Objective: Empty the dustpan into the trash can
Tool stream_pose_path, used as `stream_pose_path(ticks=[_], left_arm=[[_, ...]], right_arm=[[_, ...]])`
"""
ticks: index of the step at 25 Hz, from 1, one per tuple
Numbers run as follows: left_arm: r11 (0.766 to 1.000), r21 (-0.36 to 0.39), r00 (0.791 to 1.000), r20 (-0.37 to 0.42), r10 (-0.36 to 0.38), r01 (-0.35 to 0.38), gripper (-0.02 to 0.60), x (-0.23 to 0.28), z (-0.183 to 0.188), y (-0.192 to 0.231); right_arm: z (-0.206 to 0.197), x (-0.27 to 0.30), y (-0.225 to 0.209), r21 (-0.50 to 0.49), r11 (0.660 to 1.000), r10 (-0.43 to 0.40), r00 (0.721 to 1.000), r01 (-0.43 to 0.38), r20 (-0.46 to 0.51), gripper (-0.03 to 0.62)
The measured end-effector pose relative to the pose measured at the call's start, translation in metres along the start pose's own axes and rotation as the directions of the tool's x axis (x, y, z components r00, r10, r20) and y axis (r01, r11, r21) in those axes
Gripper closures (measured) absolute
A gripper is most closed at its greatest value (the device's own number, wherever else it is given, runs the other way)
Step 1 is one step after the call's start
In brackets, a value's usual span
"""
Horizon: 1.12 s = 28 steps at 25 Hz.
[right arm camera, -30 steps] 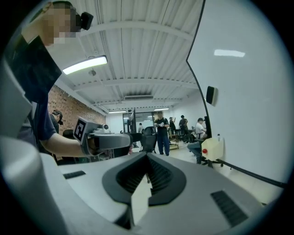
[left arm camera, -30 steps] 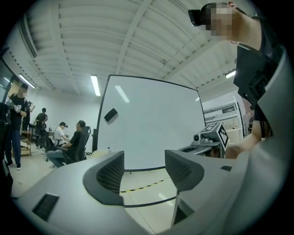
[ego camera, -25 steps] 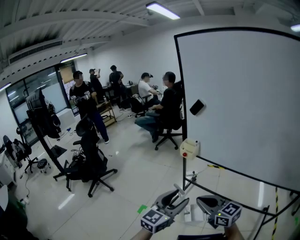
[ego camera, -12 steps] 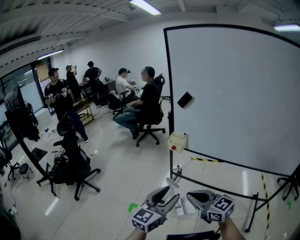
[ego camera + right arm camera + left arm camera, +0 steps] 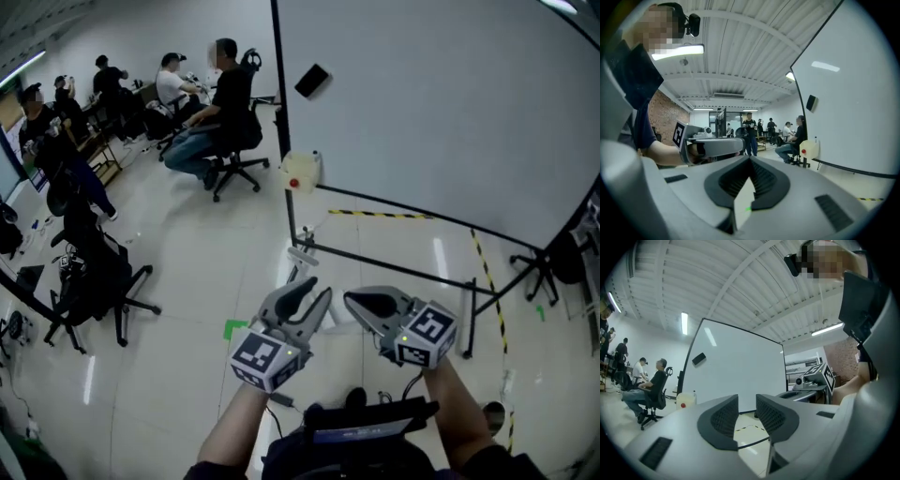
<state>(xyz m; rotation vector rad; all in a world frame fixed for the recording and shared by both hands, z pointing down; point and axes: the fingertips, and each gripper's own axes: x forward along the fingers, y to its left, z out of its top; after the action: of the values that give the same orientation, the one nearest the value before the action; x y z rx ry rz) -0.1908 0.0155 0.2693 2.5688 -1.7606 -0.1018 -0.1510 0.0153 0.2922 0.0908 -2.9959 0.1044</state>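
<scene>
Both tongs have risen in the head view since a second ago, and the whiteboard [image 5: 441,112] now fills the upper right as the view tips toward the floor. The left tongs [image 5: 311,292] have just been closing: their ribbed pads stand a narrow gap apart with nothing between them, only floor showing through. The right tongs [image 5: 354,300], just beside them and nearer the whiteboard's stand, are pressed together at the tips and carry nothing.

Neither the dustpan nor the trash can shows in any view.

Each hand's marker cube, the left [image 5: 267,356] and the right [image 5: 424,333], bears black-and-white square patterns, the only print that can be made out. A black eraser [image 5: 312,81] sticks to the whiteboard near its left edge. A cream box with a red button [image 5: 302,172] hangs on the whiteboard's left post. Yellow-and-black tape [image 5: 380,214] runs on the floor under the whiteboard. A green mark [image 5: 234,328] lies on the floor to the left of the whiteboard's foot. A seated person [image 5: 220,108] is left of the whiteboard, and an empty dark office chair [image 5: 94,281] stands well away from it.
</scene>
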Motion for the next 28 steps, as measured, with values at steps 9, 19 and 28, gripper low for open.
stream_pose_path(ticks=[9,19,28], left_arm=[[0.98,-0.039,0.978,-0.064,-0.197,0.195,0.581,0.03,-0.025,-0.049],[0.916,-0.103,0.911,-0.107,-0.397,0.387,0.581,0.07,-0.044,-0.109],[0.88,-0.094,0.874,-0.108,-0.474,0.465,0.581,0.097,-0.039,-0.16]], right_arm=[[-0.021,-0.049,-0.003,0.049,0.983,-0.176,0.984,0.177,-0.026,0.582],[-0.039,-0.114,-0.012,0.083,0.927,-0.361,0.93,0.366,-0.068,0.582],[-0.038,-0.17,-0.019,0.098,0.895,-0.434,0.9,0.435,-0.037,0.582]])
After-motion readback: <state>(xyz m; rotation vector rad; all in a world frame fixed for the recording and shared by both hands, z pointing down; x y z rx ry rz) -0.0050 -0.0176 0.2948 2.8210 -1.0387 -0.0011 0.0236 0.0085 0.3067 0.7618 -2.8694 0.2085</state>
